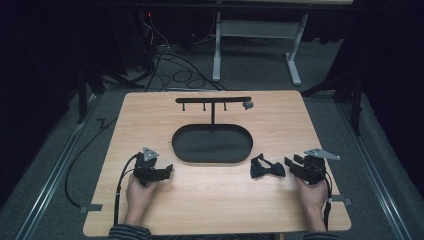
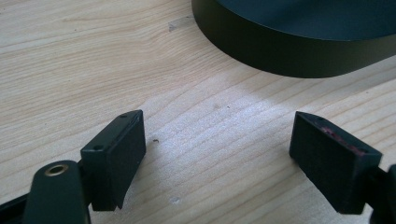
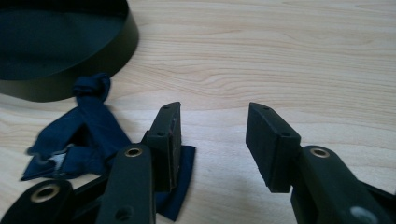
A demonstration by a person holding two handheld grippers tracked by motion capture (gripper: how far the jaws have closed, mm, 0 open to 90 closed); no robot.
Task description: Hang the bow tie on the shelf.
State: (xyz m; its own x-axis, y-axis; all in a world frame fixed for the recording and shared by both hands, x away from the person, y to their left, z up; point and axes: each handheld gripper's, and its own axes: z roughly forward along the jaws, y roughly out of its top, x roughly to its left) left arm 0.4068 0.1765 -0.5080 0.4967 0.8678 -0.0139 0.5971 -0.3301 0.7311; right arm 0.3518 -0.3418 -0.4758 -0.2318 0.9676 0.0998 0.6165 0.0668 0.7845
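On the table (image 1: 210,195): a person is sitting at the near edge, holding one gripper in each hand.
Left gripper (image 1: 161,172): it is resting low over the wood at the near left, just near and left of the tray, pointing right. In the left gripper view (image 2: 219,154) its jaws are standing wide apart with bare wood showing between them and nothing touching the pads.
Right gripper (image 1: 292,165): it is hovering at the near right, pointing left toward the bow tie. In the right gripper view (image 3: 212,140) its jaws are standing partly apart; the gap between them is showing only wood. One jaw is lying over a flap of the bow tie, but no cloth is being clamped between the pads.
Bow tie (image 1: 267,168): the dark blue cloth bow is lying flat on the wood, just right of the tray's near right end and just left of the right gripper. In the right gripper view (image 3: 88,135) its knotted end is pointing toward the tray wall, lying close to it.
Tray (image 1: 182,150): the black oval dish is sitting in the middle of the table, its wall (image 2: 280,51) showing far beyond the left jaws.
Rack (image 1: 213,100): a thin black T-shaped stand with small pegs is rising from the tray's far side.
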